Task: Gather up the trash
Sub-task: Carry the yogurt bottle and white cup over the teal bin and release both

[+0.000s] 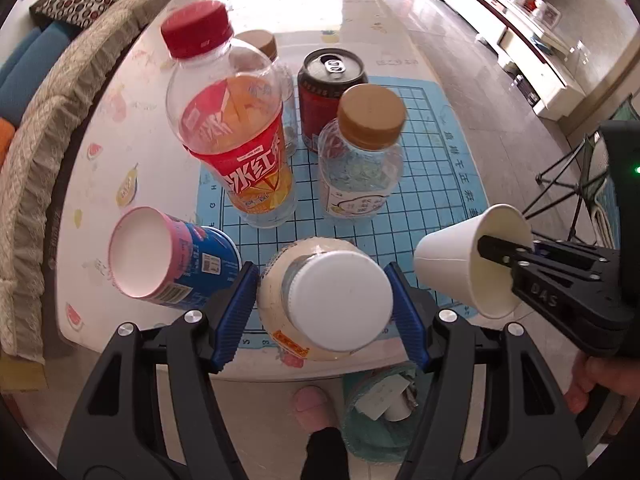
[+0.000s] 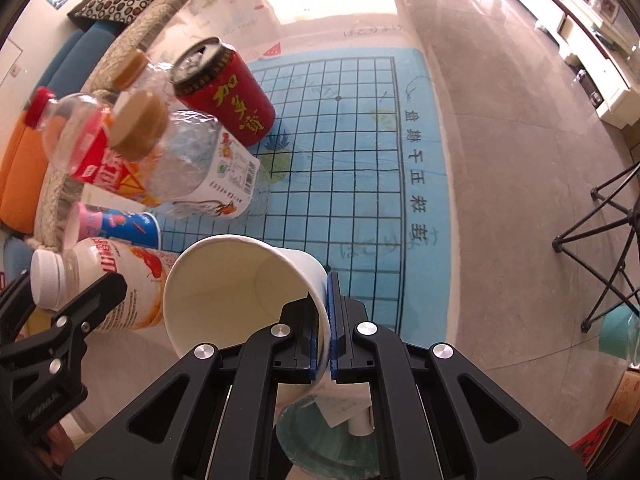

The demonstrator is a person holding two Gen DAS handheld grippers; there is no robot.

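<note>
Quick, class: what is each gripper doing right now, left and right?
Left gripper: fingers closed on the white-capped bottle.
Right gripper: fingers shut on the wall of the white paper cup.

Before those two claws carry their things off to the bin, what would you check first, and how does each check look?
1. Right gripper pinching the paper cup by its wall: ok, pads shut on the rim.
2. Left gripper around the white-capped bottle: ok, pads at both sides of it.
3. Whether that bottle is clear of the table: cannot tell.
4. Bin below the table edge, open and with room: ok, some paper already inside.
5. Lying blue cup clear of the left gripper: cannot tell, it lies very close.
6. Standing bottles and red can undisturbed: ok, upright.
</note>
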